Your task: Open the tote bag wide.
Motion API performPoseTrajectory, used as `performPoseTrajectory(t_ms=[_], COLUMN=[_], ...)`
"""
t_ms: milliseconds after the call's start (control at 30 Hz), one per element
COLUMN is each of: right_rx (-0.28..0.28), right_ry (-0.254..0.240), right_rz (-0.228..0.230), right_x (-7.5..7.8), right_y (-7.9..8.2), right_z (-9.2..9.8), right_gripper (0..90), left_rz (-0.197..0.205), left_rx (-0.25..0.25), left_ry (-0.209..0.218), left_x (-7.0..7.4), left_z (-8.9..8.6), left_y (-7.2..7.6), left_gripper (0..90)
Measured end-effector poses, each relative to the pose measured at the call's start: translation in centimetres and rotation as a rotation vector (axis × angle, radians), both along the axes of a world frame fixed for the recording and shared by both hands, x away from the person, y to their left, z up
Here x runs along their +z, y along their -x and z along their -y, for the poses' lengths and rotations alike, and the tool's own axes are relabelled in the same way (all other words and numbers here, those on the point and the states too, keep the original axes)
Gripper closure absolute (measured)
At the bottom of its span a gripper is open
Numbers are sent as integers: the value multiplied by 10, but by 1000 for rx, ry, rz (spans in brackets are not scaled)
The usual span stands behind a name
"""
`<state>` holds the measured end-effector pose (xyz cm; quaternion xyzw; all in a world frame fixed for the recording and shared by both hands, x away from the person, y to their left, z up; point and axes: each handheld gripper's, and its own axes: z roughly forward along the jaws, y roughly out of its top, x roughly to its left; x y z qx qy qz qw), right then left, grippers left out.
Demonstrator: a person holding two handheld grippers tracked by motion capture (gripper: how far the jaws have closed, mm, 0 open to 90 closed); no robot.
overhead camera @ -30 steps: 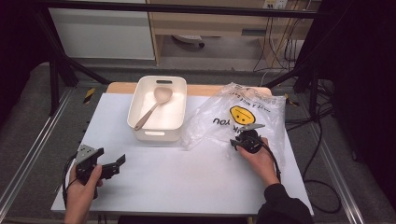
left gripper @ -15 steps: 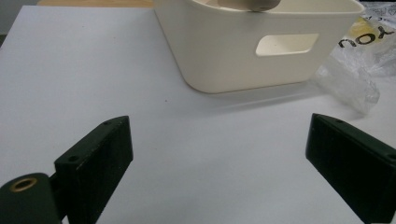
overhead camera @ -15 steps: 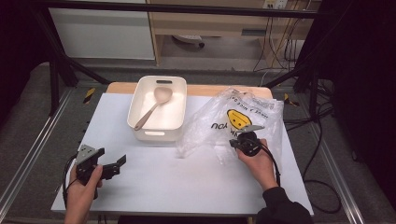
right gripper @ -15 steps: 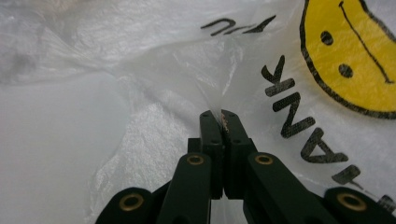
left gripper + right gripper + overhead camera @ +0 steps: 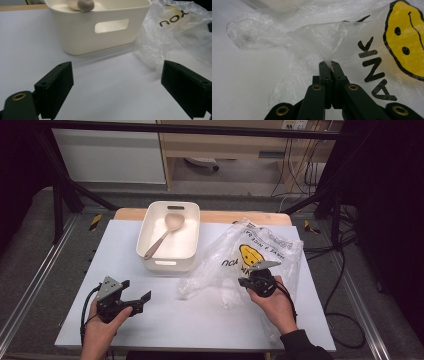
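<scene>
A clear plastic bag [image 5: 227, 257] printed with a yellow smiley face and black letters lies crumpled on the right half of the white table [image 5: 200, 320]. My right gripper [image 5: 244, 281] is shut on a fold of the bag [image 5: 317, 37]; its jaws [image 5: 331, 64] pinch the film between them and hold it raised. At the near left my left gripper [image 5: 135, 291] stands open above the table. Its gripper view [image 5: 117, 67] shows nothing between the jaws. It faces a cream bin [image 5: 82, 32] and the bag's edge [image 5: 175, 32].
The cream bin [image 5: 170, 265] stands at the table's middle back with a wooden spoon [image 5: 162, 235] lying in it; the spoon's handle end [image 5: 85, 4] pokes over the rim. Dark cables and metal frame rails surround the table.
My right gripper has moved toward the person and slightly left, pulling the pinched fold of the bag up with it. My left gripper has shifted a little to the right, still open.
</scene>
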<state>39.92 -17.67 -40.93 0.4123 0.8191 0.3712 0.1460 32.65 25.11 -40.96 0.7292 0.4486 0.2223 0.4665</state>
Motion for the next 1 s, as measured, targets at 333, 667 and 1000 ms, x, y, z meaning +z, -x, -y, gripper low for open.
performPoseTrajectory(t_ms=[333, 667, 1000], right_rx=[-158, -215, -174], right_ry=[-97, -117, -115], right_rz=[12, 97, 78], right_x=[-6, 17, 21], right_y=[-28, -17, -16], right_z=[30, 34, 31], right_gripper=[900, 900, 900], left_rz=[3, -3, -14], left_rx=[-53, -153, -290], left_ry=[-4, -14, -55], left_x=[1, 7, -3], left_z=[20, 81, 171], left_y=[2, -6, -24], left_gripper=[128, 255, 492])
